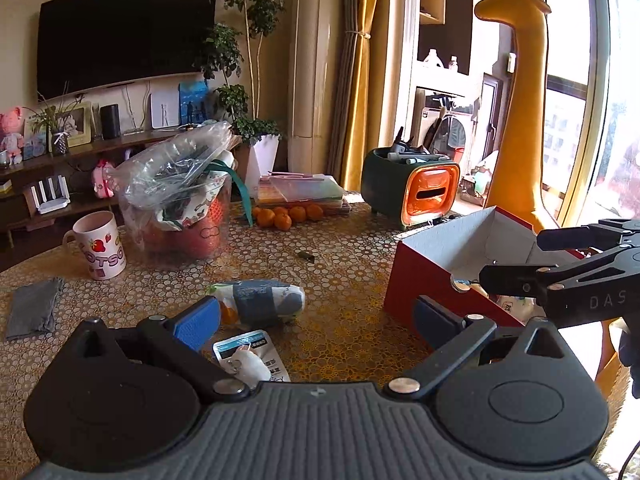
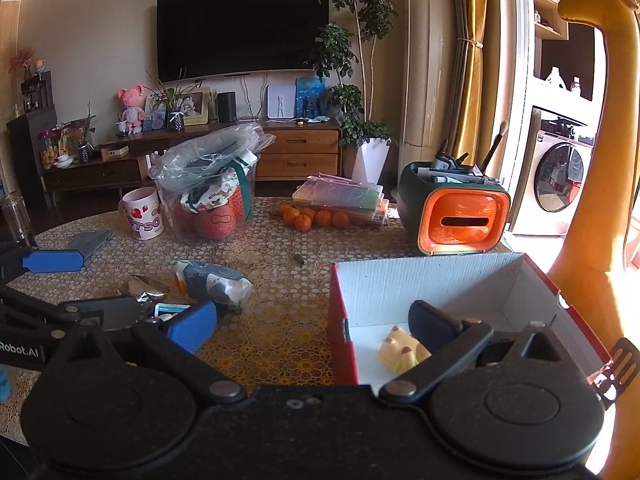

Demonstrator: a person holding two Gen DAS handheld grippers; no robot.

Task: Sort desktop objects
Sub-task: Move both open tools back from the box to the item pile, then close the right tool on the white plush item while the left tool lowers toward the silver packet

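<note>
Nearest the left gripper (image 1: 316, 316), its fingers spread wide and holding nothing, a flat blue-and-white packet (image 1: 252, 354) lies on the table (image 1: 352, 332), left of the red box (image 1: 424, 280). Just beyond it rests a crumpled blue-grey wrapper (image 1: 260, 302), also left of the box. The right gripper (image 2: 312, 322) hangs over the box's near left wall, fingers likewise spread and holding nothing; a pale yellow toy (image 2: 400, 350) lies inside on the box floor. Farther back, left of the box, stand a strawberry mug (image 1: 100, 246) and some oranges (image 1: 286, 215).
</note>
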